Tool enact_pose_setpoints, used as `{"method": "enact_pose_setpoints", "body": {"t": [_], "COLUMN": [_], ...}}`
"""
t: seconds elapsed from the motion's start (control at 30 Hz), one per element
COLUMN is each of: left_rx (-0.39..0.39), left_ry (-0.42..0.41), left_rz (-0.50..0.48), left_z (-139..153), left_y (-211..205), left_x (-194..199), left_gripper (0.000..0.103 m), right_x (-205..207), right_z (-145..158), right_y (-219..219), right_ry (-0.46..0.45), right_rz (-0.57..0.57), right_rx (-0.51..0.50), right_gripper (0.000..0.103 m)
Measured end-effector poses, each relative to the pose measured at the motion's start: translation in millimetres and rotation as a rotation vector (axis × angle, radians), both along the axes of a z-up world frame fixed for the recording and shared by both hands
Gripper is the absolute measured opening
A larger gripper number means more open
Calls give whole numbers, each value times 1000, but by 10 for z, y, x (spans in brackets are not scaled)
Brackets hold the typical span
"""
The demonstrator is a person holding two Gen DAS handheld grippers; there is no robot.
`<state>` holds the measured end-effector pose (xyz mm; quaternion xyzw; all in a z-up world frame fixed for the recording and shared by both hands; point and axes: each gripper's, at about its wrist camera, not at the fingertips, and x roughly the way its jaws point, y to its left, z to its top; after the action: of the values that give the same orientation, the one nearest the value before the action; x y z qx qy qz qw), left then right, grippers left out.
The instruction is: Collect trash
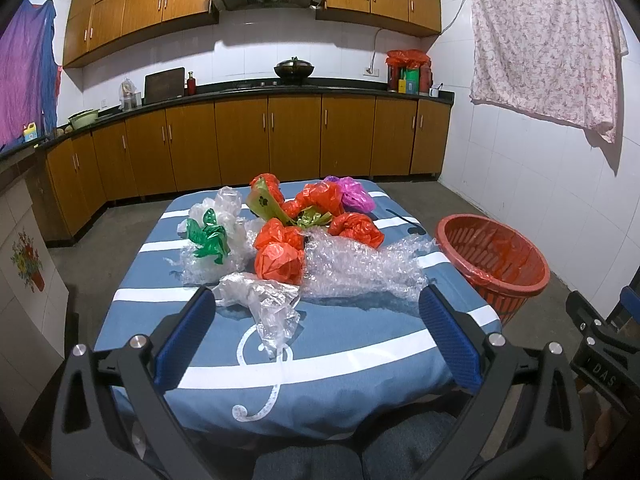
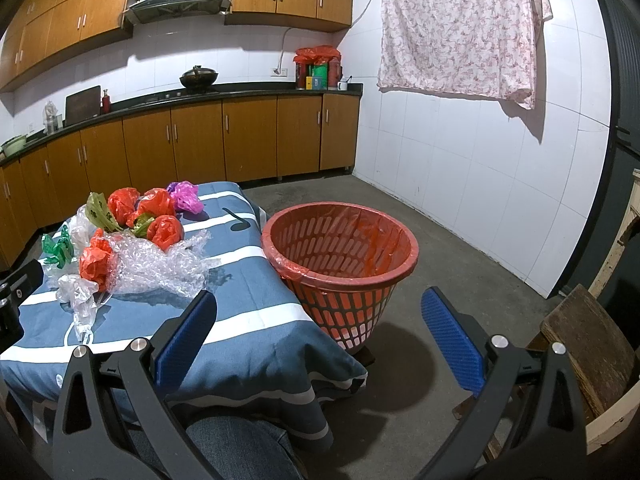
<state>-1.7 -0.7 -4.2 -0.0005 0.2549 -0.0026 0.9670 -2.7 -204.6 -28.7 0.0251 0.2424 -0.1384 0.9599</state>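
A heap of crumpled plastic lies on the blue striped table: several red bags, a green bag, a pink bag, bubble wrap and a clear bag. My left gripper is open, its blue pads either side of the clear bag and short of it. My right gripper is open and empty, facing the red trash basket lined with a red bag, which stands on the floor right of the table. The heap's bubble wrap is at the left there.
Wooden kitchen cabinets and a dark counter run along the back wall. A floral cloth hangs on the white tiled wall at right. A wooden stool stands near my right gripper. A person's jeans-clad legs sit below the table edge.
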Motion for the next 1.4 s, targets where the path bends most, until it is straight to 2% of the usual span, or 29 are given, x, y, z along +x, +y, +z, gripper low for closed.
{"method": "enact_pose_setpoints", "body": {"t": [0.77,0.8,0.87,1.23,1.4], "left_rx": [0,0,0,0,1], "left_ry": [4,4,4,7,12], "left_rz": [0,0,0,0,11], "left_z": [6,-96,-123,-97,-243], "left_y": [13,-23,-35,-20,-66], "left_x": [2,-14,-25,-12,-59], "left_gripper": [99,99,99,99,99], "right_x": [0,1,0,8,19], "right_z": [-12,-12,-14,-28,-32], "right_y": [-8,-8,-9,-16,-12], "right_ry": [1,1,1,3,9], "right_rz": [0,0,0,-1,-1], "right_rx": [0,0,0,0,0], "right_gripper": [101,101,101,101,101]}}
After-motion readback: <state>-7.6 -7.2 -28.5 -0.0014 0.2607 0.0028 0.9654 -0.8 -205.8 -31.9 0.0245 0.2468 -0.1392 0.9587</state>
